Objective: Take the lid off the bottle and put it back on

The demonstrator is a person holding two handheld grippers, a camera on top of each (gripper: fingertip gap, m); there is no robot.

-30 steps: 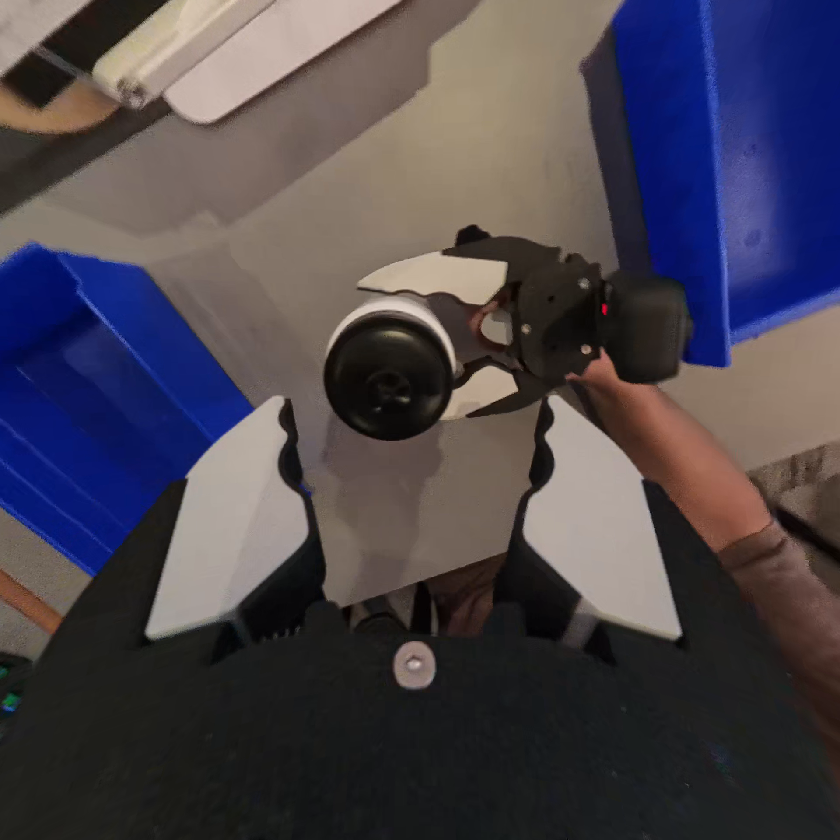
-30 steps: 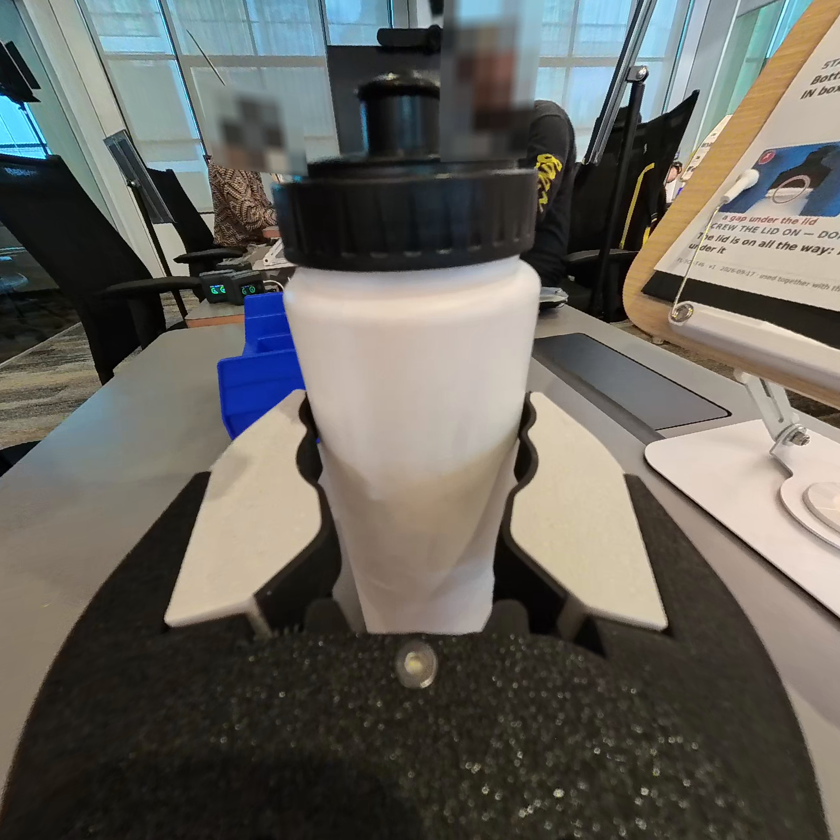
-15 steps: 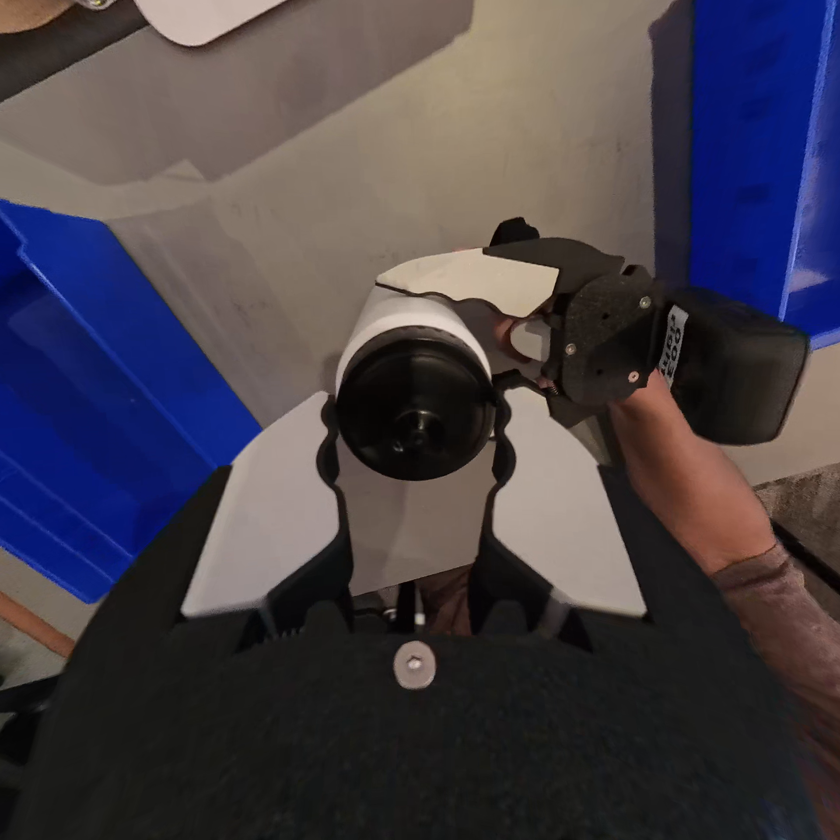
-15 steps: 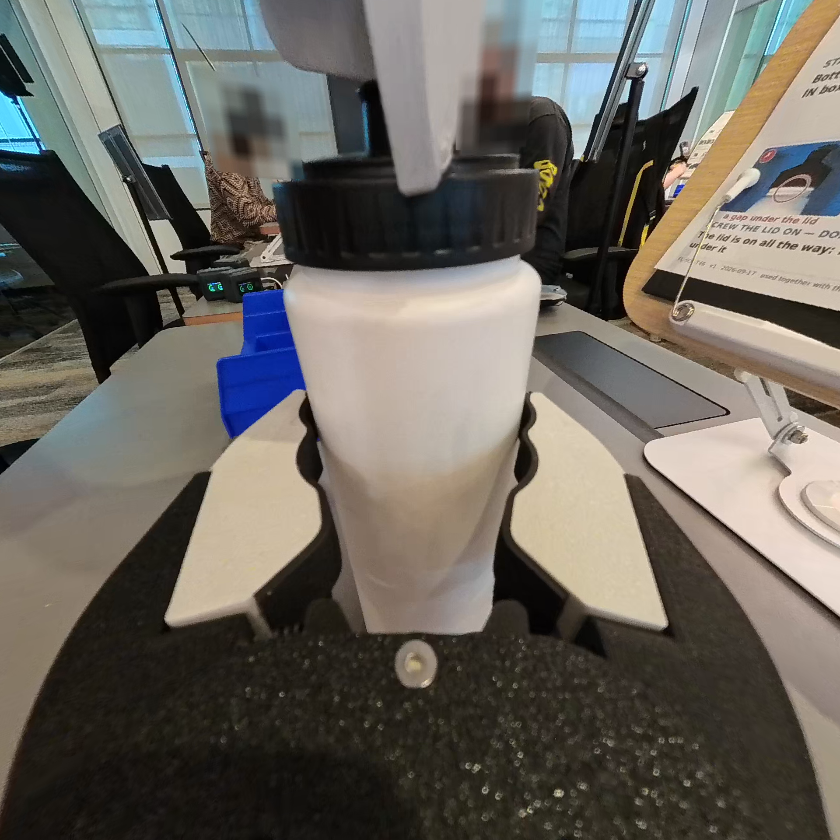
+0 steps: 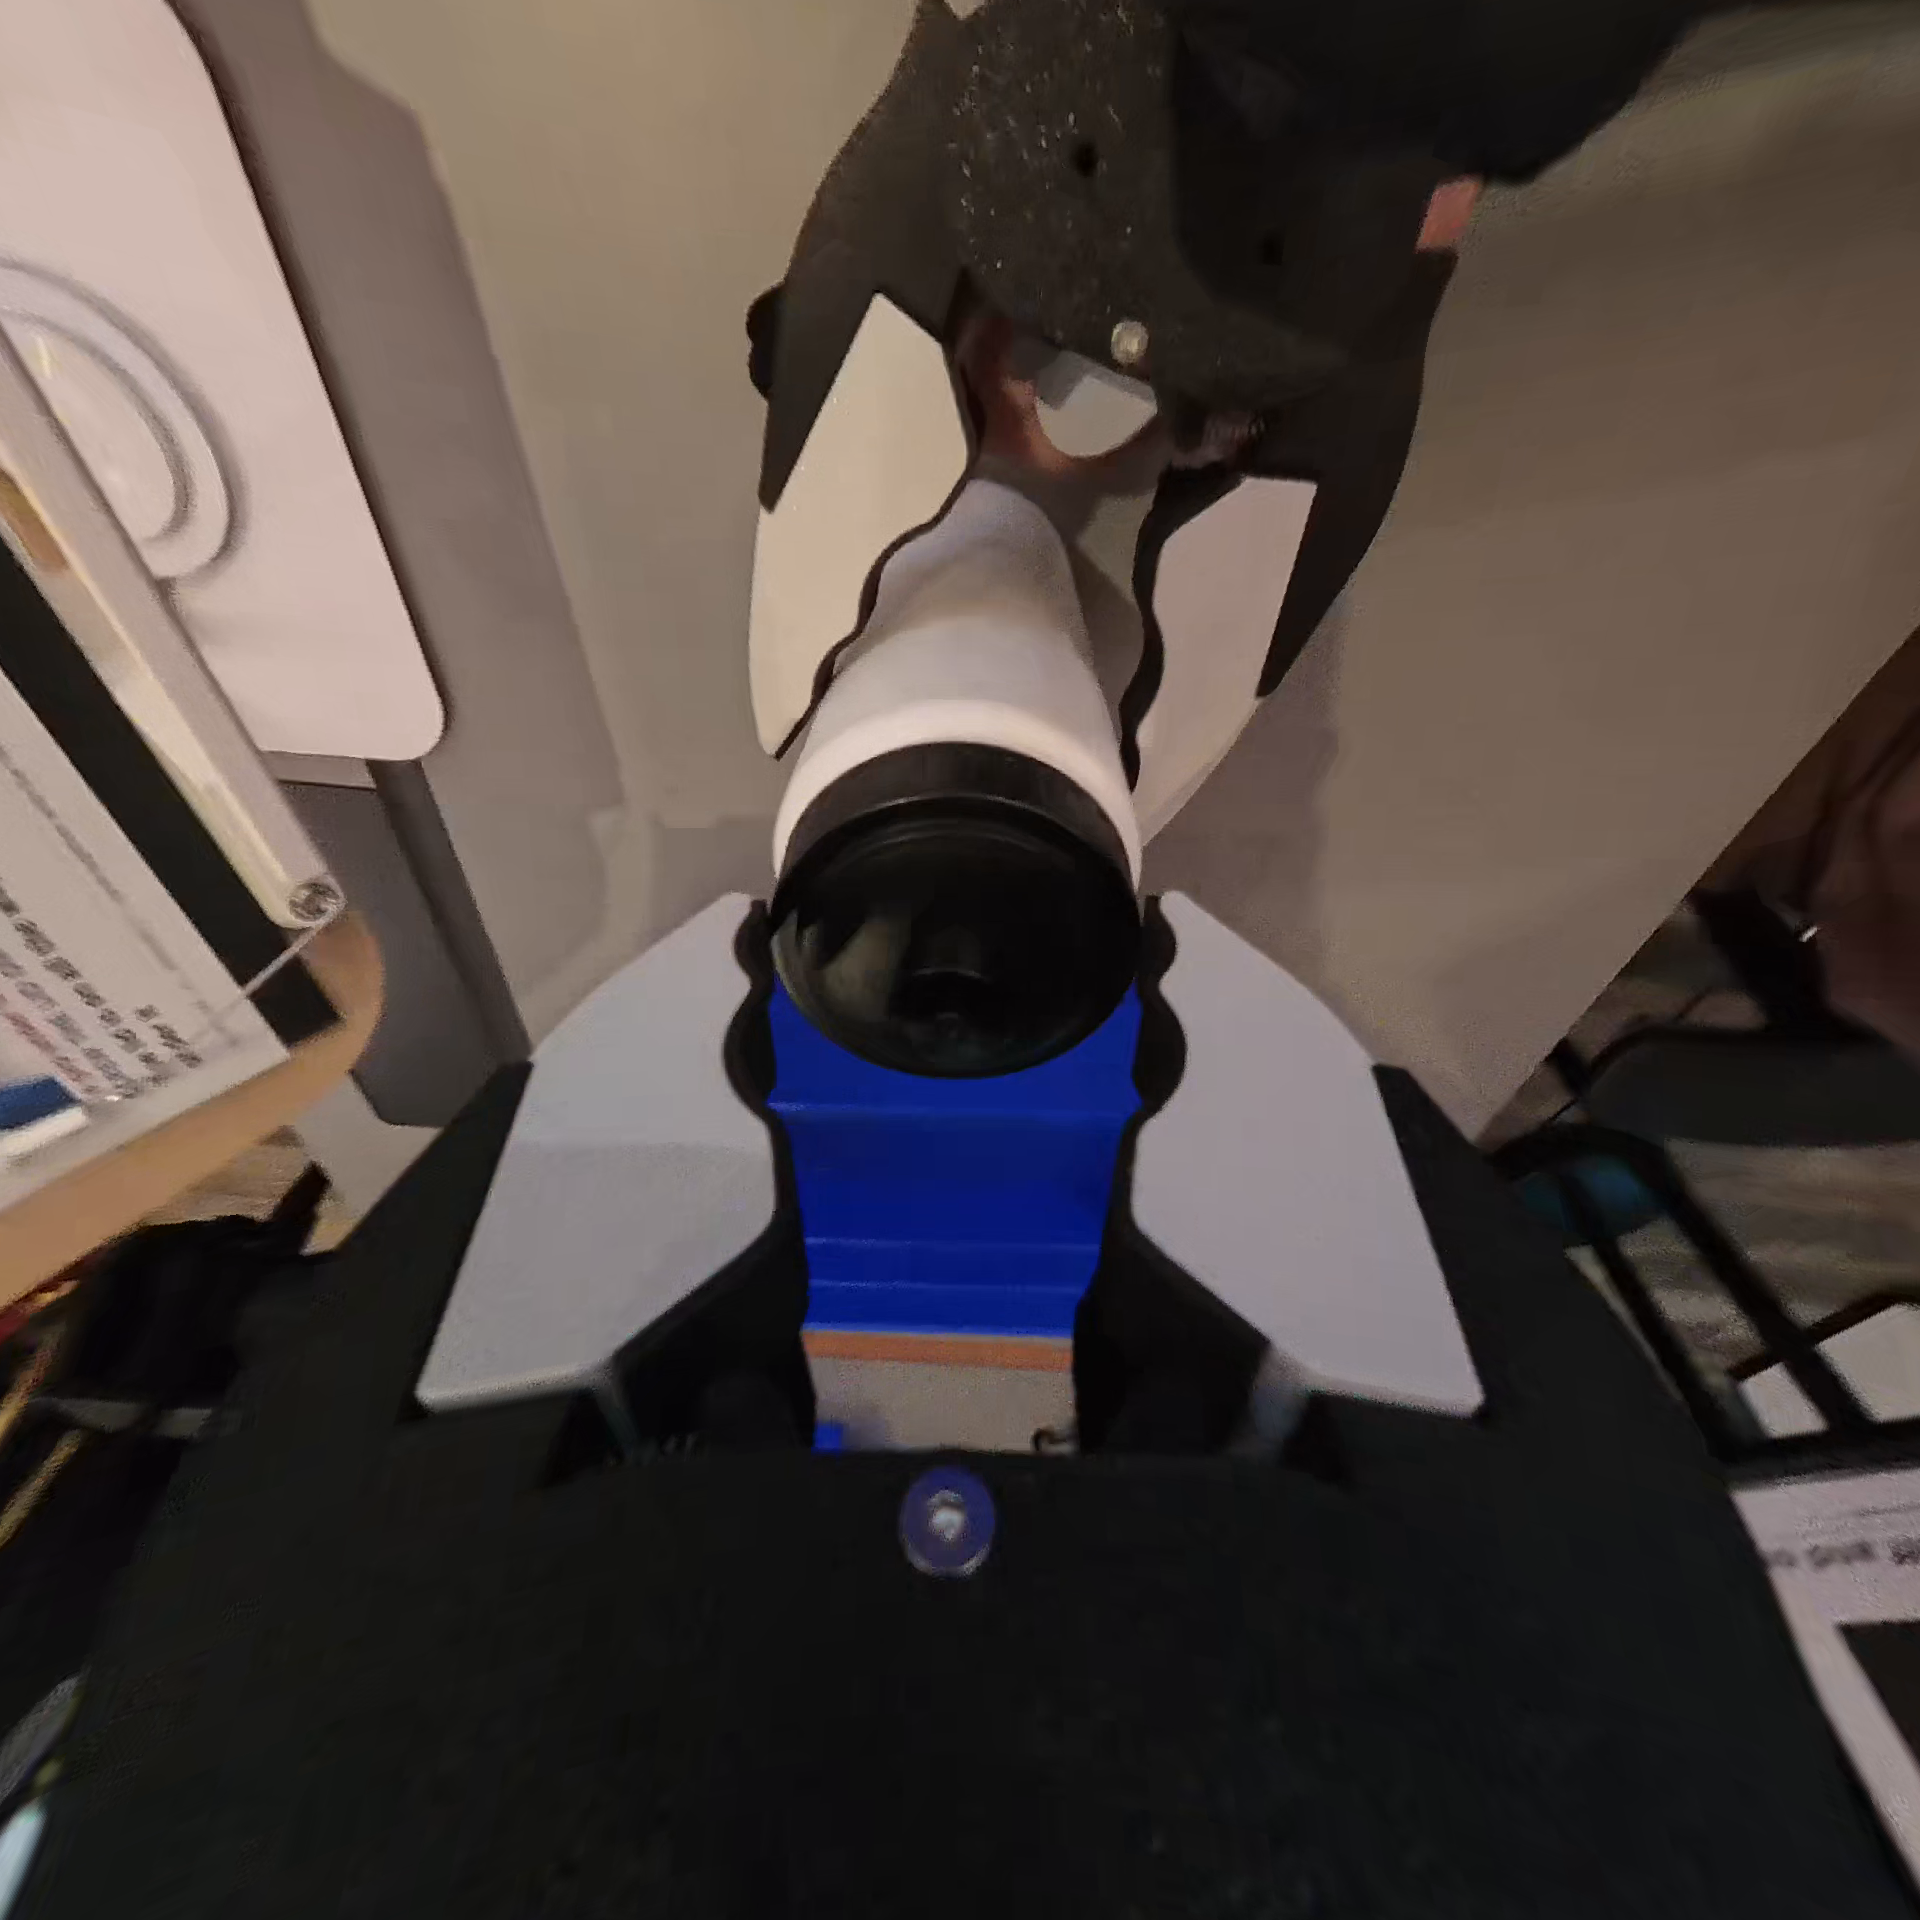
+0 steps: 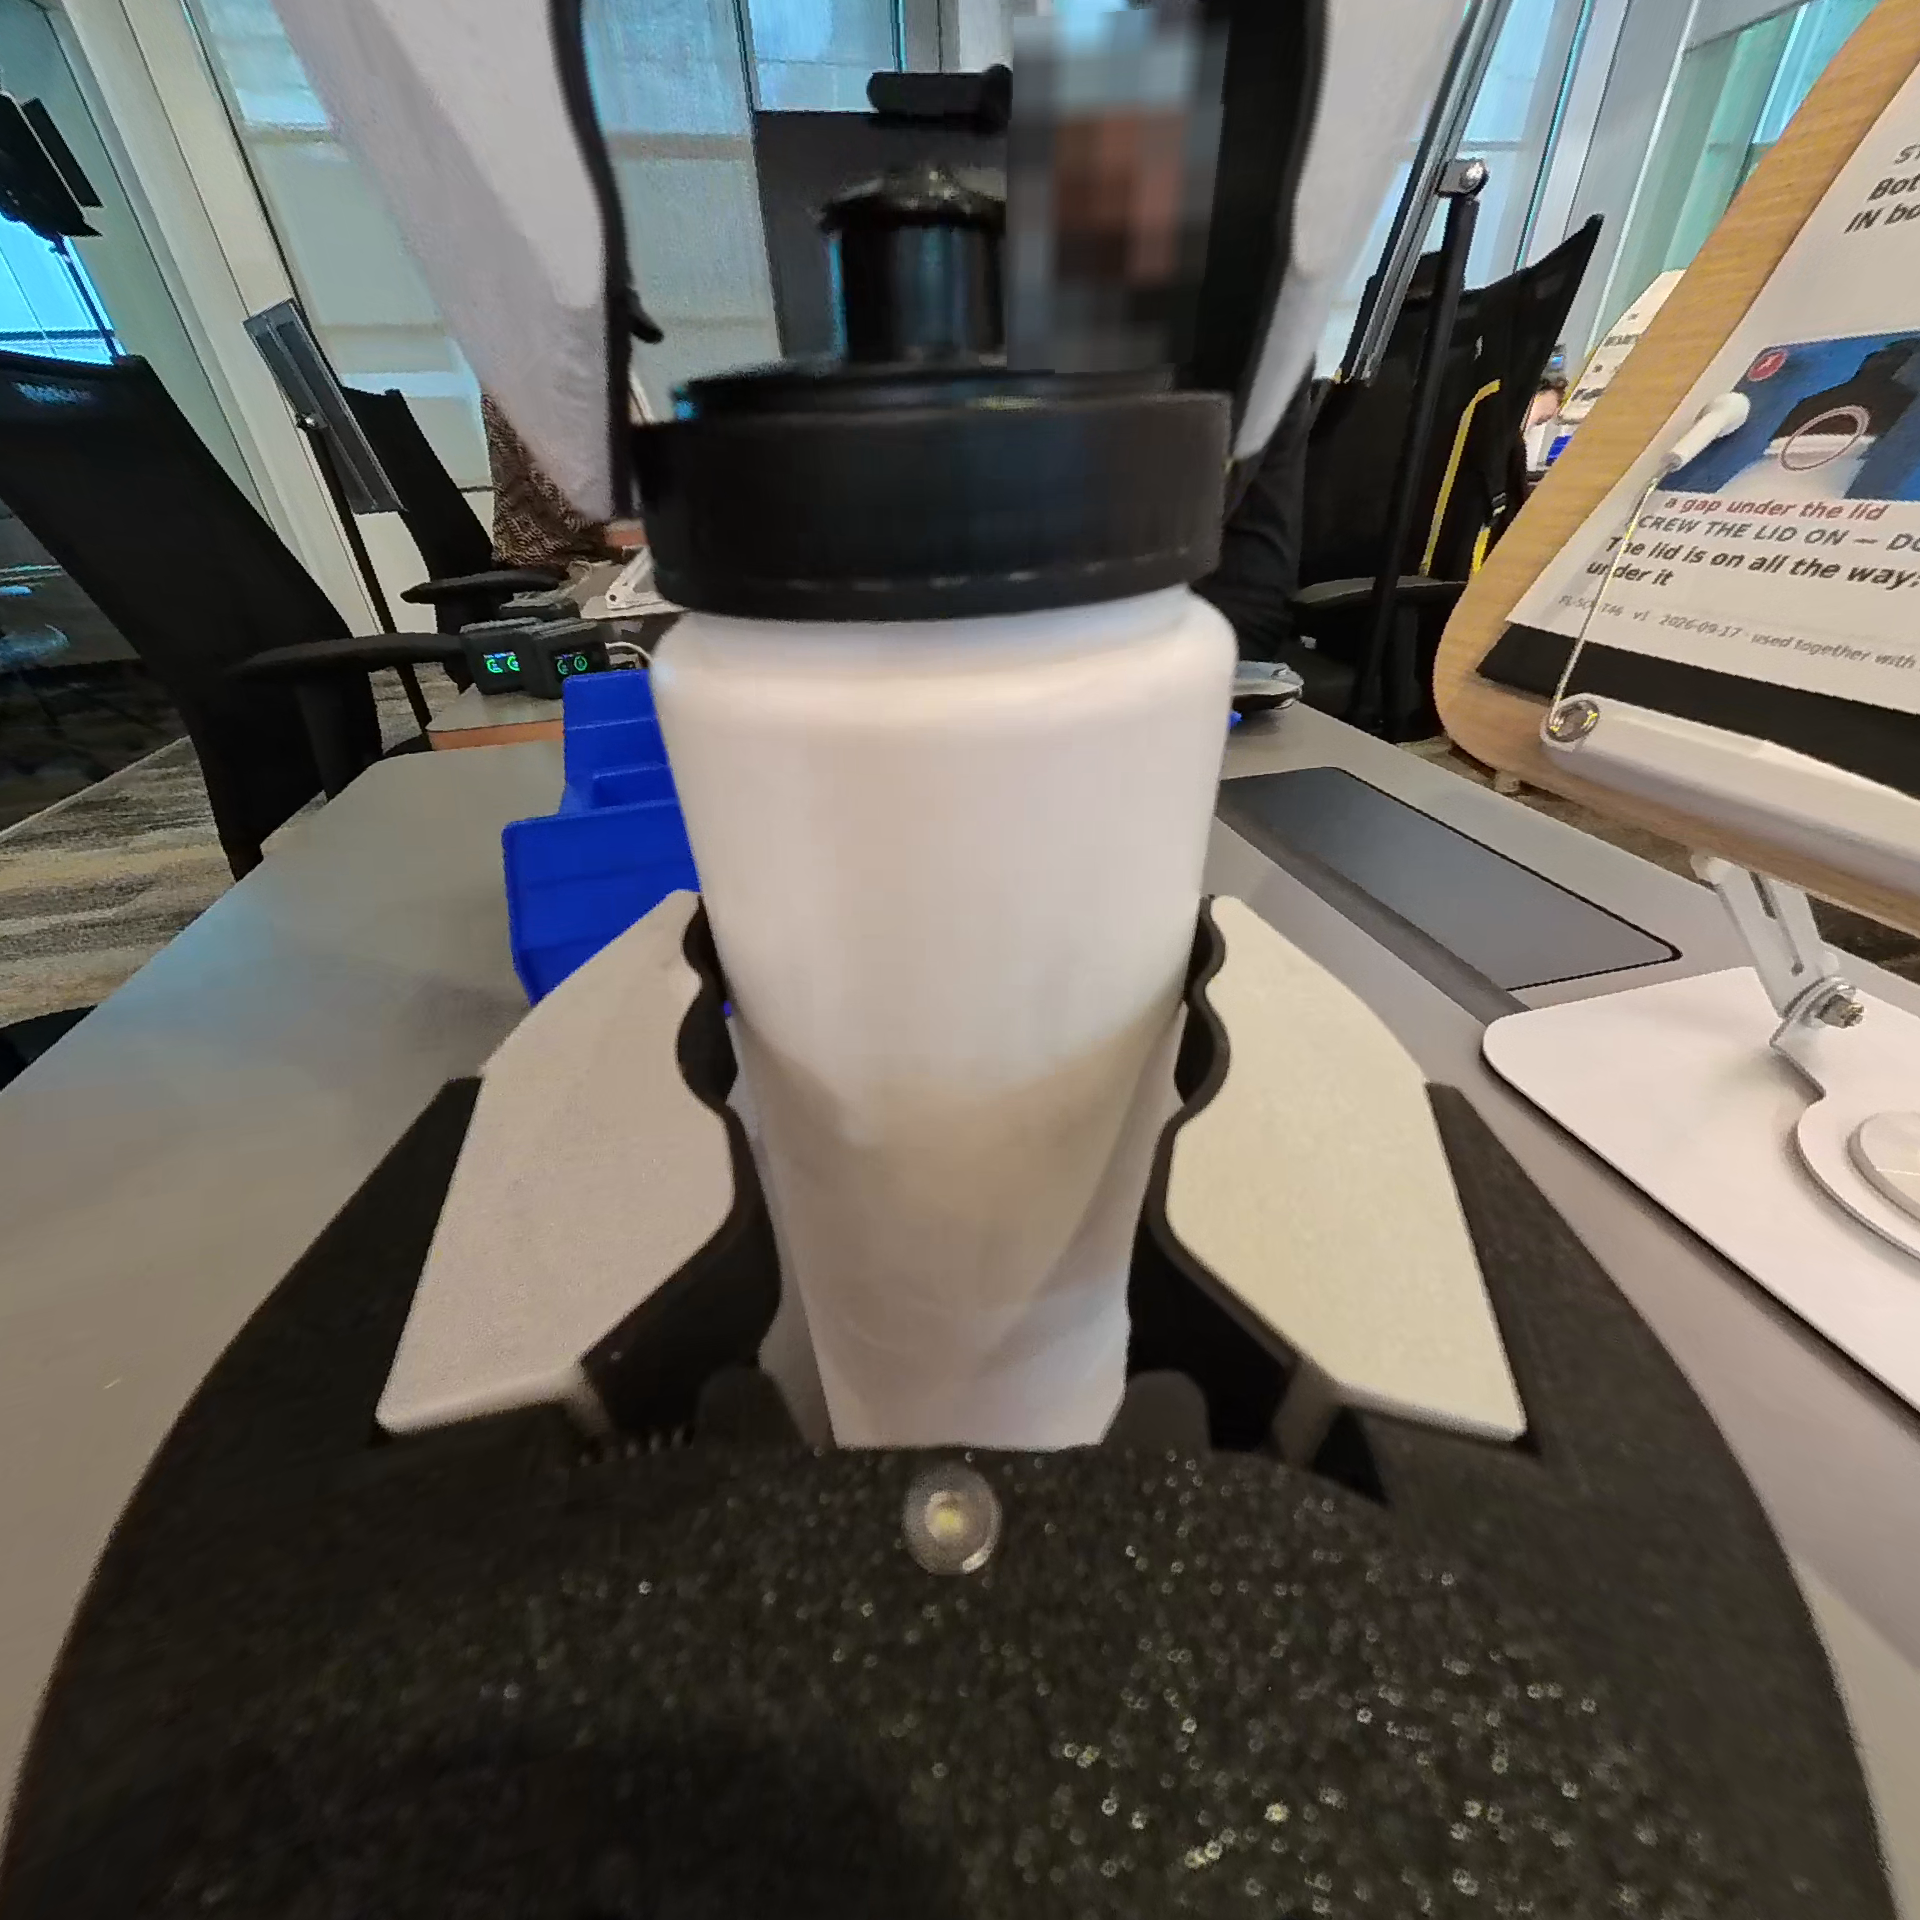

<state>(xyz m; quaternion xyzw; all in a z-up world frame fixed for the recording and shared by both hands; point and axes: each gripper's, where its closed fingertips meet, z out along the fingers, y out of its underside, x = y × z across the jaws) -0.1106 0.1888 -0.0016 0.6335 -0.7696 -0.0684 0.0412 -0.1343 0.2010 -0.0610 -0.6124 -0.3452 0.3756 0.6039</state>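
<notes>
A white bottle (image 6: pixel 945 831) stands upright on the grey table (image 6: pixel 208 1039) with its black lid (image 6: pixel 930 499) on top. My right gripper (image 6: pixel 953 935) is shut on the bottle's body, both pads pressed to its sides. My left gripper (image 5: pixel 956 930) comes down from above, and its pads press on opposite sides of the lid (image 5: pixel 951 977). In the right wrist view its fingers (image 6: pixel 468 208) reach down on either side of the lid. The left wrist view also shows the bottle's body (image 5: pixel 966 675) in the right gripper's fingers (image 5: pixel 831 499).
A blue bin (image 6: pixel 592 831) stands behind the bottle on the left. An instruction board (image 6: pixel 1766 468) stands on a white stand base (image 6: pixel 1662 1091) at the right. A dark inset panel (image 6: pixel 1434 883) lies in the table. Chairs and people are beyond the table.
My left gripper came down over the lid and closed on it, then turned about the bottle's axis, so its view has rotated. The right gripper has kept the bottle still.
</notes>
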